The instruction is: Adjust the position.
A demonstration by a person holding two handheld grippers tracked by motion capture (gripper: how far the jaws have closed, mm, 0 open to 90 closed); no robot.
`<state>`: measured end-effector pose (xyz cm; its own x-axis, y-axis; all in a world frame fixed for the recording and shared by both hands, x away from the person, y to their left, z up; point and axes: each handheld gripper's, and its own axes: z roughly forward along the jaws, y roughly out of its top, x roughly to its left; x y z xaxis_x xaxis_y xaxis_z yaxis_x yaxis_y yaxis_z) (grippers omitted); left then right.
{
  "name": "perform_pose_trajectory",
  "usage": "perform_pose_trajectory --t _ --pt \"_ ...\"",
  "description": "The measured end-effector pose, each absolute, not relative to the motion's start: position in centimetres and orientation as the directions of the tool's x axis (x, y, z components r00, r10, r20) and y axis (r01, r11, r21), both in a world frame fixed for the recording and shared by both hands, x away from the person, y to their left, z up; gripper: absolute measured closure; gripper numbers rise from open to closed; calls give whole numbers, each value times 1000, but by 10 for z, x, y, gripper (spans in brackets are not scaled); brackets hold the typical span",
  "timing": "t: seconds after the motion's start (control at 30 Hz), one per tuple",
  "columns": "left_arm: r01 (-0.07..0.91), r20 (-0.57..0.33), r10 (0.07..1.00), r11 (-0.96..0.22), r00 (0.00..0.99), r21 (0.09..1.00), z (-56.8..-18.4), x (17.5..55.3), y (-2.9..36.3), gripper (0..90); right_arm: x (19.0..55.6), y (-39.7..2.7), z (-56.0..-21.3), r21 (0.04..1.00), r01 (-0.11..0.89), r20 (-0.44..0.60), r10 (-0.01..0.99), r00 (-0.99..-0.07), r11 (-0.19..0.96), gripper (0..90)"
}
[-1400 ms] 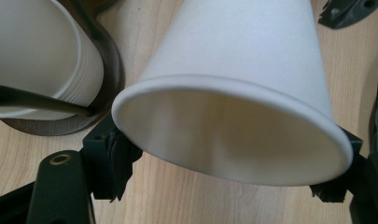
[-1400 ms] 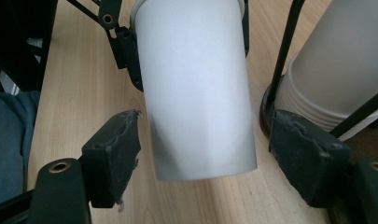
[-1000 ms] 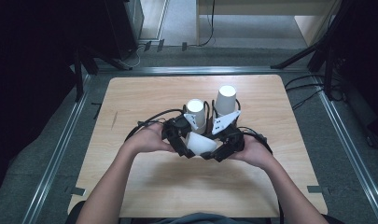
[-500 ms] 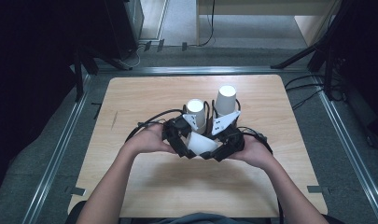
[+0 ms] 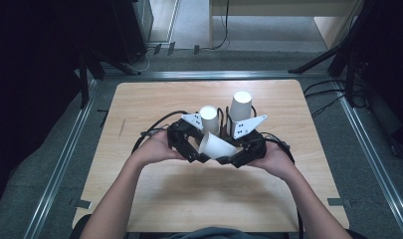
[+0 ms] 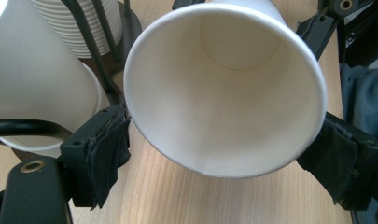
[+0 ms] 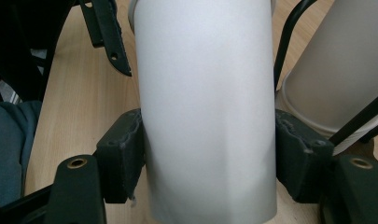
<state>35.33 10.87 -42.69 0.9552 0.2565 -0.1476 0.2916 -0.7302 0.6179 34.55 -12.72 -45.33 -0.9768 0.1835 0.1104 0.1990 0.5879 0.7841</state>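
- A person's two hands meet over the middle of a wooden table [image 5: 154, 209], each with a black gripper, and a white paper cup [image 5: 216, 147] lies on its side between them.
- In the high view, the left gripper [image 5: 195, 149] sits at the cup's open mouth and the right gripper [image 5: 239, 157] at its narrower, closed end.
- The right gripper's pads [image 7: 123, 154] press on both sides of the cup [image 7: 205, 112]; its jaws are clamped on the cup wall, and have just been closing on it.
- Seen along the left gripper [image 6: 224, 154], the cup [image 6: 224, 93] opens toward the camera with its inside and bottom disc in sight. The pads [image 6: 105, 149] stand at the rim on either side. These jaws have just been opening with the rim between them; the left pad lies right at the rim, and whether it touches I cannot tell.
- Just behind the grippers, two stacks of upside-down cups stand in black wire holders: a shorter left stack [image 5: 209, 118] and a taller right stack [image 5: 240, 107].
- In the left gripper view, a stack [image 6: 79, 23] with ribbed rims and its holder stand beside the held cup.
- The held cup is just above the table surface, near the stacks and clear of them.
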Motion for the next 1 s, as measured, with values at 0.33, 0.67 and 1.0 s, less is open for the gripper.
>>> perform_pose_trajectory --t 0.33,0.67,1.0 --pt "323 -190 268 -655 944 683 -428 350 112 133 345 -130 -452 808 197 120 171 -978 555 320" --pt "339 -221 262 -612 939 715 -431 349 111 153 344 -130 -453 816 195 134 150 -979 543 320" --pt "353 -257 243 -591 935 725 -431 351 116 238 344 -129 -454 809 201 147 141 -979 553 324"
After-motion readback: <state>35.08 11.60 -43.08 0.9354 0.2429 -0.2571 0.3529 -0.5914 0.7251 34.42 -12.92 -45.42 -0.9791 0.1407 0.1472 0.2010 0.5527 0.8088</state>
